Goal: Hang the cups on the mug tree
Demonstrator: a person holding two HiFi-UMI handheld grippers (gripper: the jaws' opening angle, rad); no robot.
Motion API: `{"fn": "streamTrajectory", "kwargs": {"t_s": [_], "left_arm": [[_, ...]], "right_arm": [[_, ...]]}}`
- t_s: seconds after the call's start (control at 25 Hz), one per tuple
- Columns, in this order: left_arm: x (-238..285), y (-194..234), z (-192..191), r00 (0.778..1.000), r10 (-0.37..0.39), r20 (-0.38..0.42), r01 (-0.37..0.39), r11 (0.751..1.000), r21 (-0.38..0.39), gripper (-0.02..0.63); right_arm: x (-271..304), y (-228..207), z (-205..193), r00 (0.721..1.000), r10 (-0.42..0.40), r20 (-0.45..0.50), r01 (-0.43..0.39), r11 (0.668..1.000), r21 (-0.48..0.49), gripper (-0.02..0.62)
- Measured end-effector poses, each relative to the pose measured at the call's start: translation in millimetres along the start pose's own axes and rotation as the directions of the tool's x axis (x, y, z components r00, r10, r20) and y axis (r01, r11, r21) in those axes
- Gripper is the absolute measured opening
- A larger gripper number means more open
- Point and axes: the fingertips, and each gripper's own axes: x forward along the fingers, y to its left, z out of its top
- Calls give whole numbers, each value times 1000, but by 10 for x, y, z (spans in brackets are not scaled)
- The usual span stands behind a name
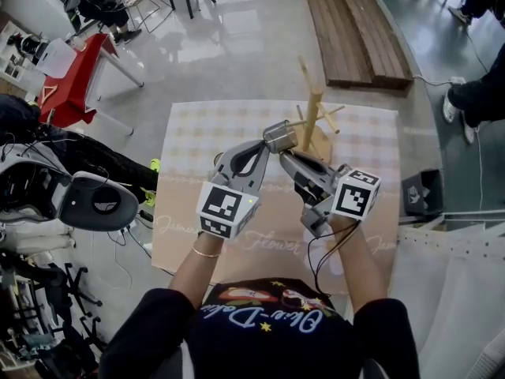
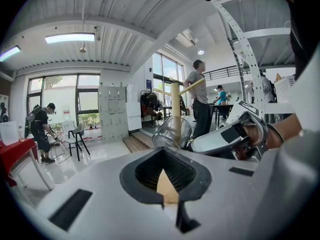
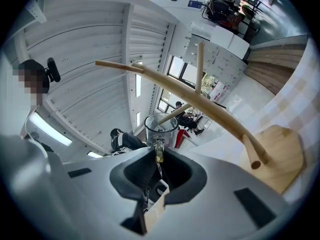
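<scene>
1. Head view first: both hands are up over the counter (image 1: 197, 133), which wears a pale checked cloth, and the wooden mug tree (image 1: 312, 121) stands upright near its far edge.
2. And the right tool (image 1: 282, 155) has the prize: a clear glass cup (image 1: 279, 136), held in the air above the cloth, just to the left of the tree's trunk as this view shows it.
3. Over to the right gripper view, and the right tool (image 3: 159, 151) is pinching the cup (image 3: 161, 126) by its handle, right at the jaw tips, with the cup's body standing beyond them.
4. Look behind that glass: the mug tree (image 3: 200, 101) sweeps across the shot, one peg showing through the cup wall. Whether that peg is inside the cup or only behind it, I can't tell.
5. The tree's flat wooden base (image 3: 277, 154) sits at the right of that view, on the cloth.
6. Now the left tool (image 1: 263, 144): it comes in from the other side, its tips close to the cup.
7. Left gripper view settles it: the left tool (image 2: 165, 150) has its jaws pressed together with nothing between them, and the cup (image 2: 172, 132) is just past the tips, in front of the tree's trunk (image 2: 175, 104).
8. Around the action: a red table (image 1: 79, 77) on the shiny floor at upper left, and a slatted wooden bench (image 1: 355, 22) beyond the counter.
</scene>
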Motion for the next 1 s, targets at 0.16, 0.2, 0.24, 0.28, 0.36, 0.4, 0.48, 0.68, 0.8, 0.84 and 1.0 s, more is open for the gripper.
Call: {"fn": "streamTrajectory", "kwargs": {"t_s": [0.16,0.2,0.24,0.28,0.36,0.4,0.48,0.68,0.8,0.84,1.0], "left_arm": [[14,-9,-4,1000,0,-9,0,1000,3,2],[22,-10,-2,1000,0,-9,0,1000,4,2],[30,-11,1,1000,-1,-10,1,1000,5,2],[36,-11,4,1000,-2,-11,2,1000,7,2],[44,-13,9,1000,-3,-11,3,1000,10,2],[46,-14,10,1000,-3,-11,3,1000,12,2],[48,-18,13,1000,-4,-11,4,1000,13,2],[67,-27,30,1000,-2,-11,3,1000,18,2],[89,-29,31,1000,-3,-14,3,1000,22,2],[95,-29,33,1000,-4,-14,4,1000,24,2],[93,-30,41,1000,-5,-10,5,1000,21,2]], "right_arm": [[-9,-6,4,1000,5,11,-5,1000,11,48],[-11,-12,9,1000,7,14,-7,1000,16,48],[-13,-18,14,1000,8,18,-9,1000,21,48],[-14,-22,18,1000,11,21,-11,1000,26,48],[-16,-25,26,1000,15,27,-16,999,32,48],[-18,-25,28,999,16,29,-17,999,34,48],[-21,-24,30,999,17,31,-18,999,35,48],[-31,-29,53,999,23,37,-24,999,40,48],[-36,-49,64,999,25,42,-26,999,44,48],[-36,-54,67,999,25,44,-27,999,47,48],[-35,-50,73,998,31,58,-35,998,60,48]]}}
